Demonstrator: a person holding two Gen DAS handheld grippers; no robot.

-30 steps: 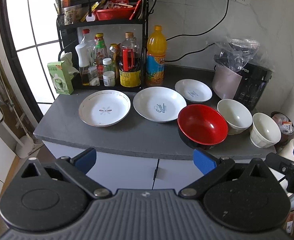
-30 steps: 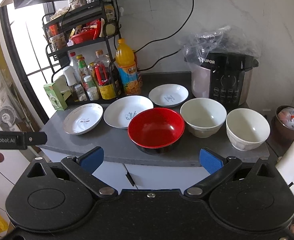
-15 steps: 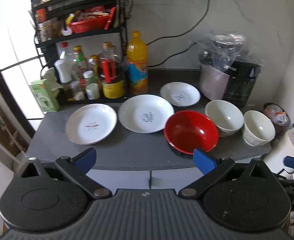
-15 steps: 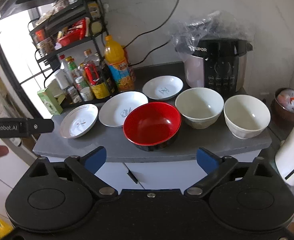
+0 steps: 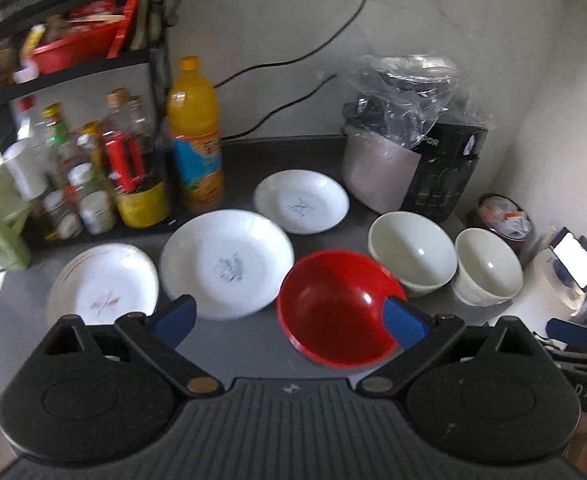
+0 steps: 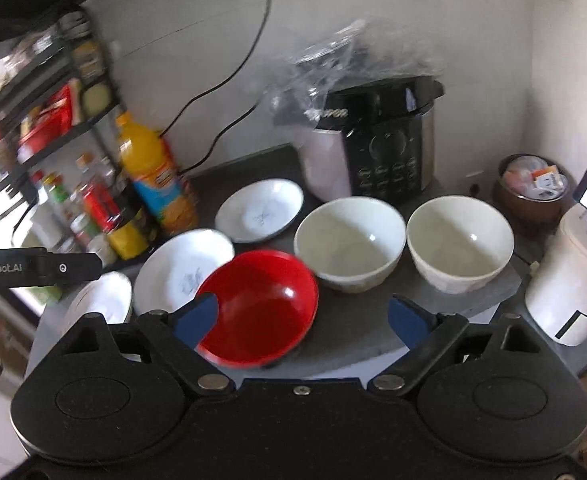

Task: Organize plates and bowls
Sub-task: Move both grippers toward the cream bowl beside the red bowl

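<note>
1. here, the dark grey stone countertop (image 5: 253,344) ends in a front edge close under both tools, and the glossy red round bowl (image 5: 335,308) sits nearest that edge, right at the front.
2. open counter is a bare strip in front of the plates in the left wrist view, and a bare patch in front of the two pale bowls (image 6: 353,320) in the right wrist view; the back is closed off by the white wall.
3. the left side is walled by a black wire rack of bottles and jars (image 5: 93,152) with a tall orange juice bottle (image 5: 195,136) beside it; the black electric cooker under a clear plastic bag (image 5: 413,148) fills the back right corner.
4. three white plates lie in a rough row: a small white plate with a reddish mark (image 5: 103,290) at left, a large white plate with a blue motif (image 5: 227,262) in the middle, a small white plate with a blue mark (image 5: 301,202) behind it.
5. a cream round bowl (image 6: 349,242) and a white ribbed bowl (image 6: 459,242) stand just beside each other, right of the red one; all three look empty and upright.
6. the left gripper (image 5: 289,318) is spread wide, gripping nothing, blue tips over the front of the counter.
7. the right gripper (image 6: 301,318) is likewise wide apart and holds nothing.
</note>
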